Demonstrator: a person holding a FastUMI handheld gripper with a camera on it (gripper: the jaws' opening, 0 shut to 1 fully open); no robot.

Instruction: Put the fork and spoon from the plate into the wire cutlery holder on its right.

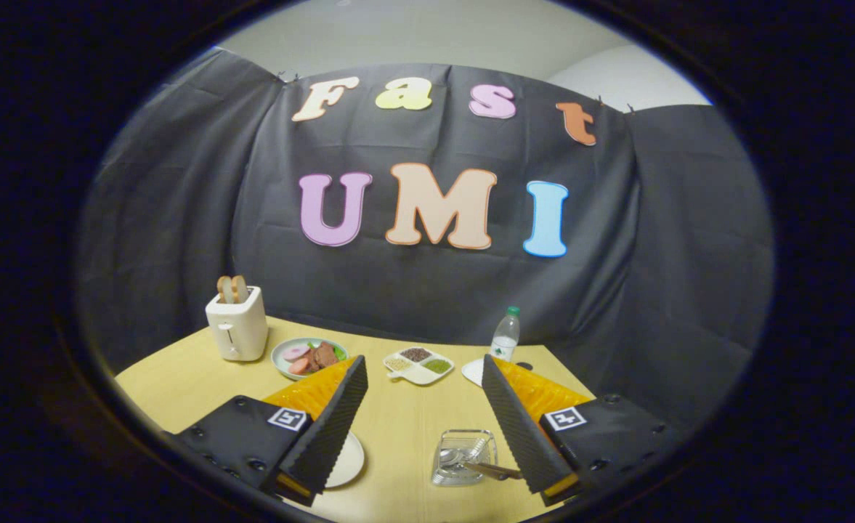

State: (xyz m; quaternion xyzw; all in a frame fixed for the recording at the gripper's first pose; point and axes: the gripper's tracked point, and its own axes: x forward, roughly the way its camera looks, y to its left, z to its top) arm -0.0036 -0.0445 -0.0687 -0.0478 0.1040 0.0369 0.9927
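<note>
No legible text; only square coded markers on the tool [422, 425].

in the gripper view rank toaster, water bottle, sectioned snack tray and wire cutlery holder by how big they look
1. toaster
2. wire cutlery holder, though it sits nearest, between the open tool's fingers
3. sectioned snack tray
4. water bottle, close to the tray, unsure

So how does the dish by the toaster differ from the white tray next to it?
The round plate is one open dish with sliced food piled together; the divided tray is squarish, with separate compartments of dark, green and pale fillings. The plate sits nearer the toaster, the tray nearer the bottle. Both lie beyond the open gripper.
</note>
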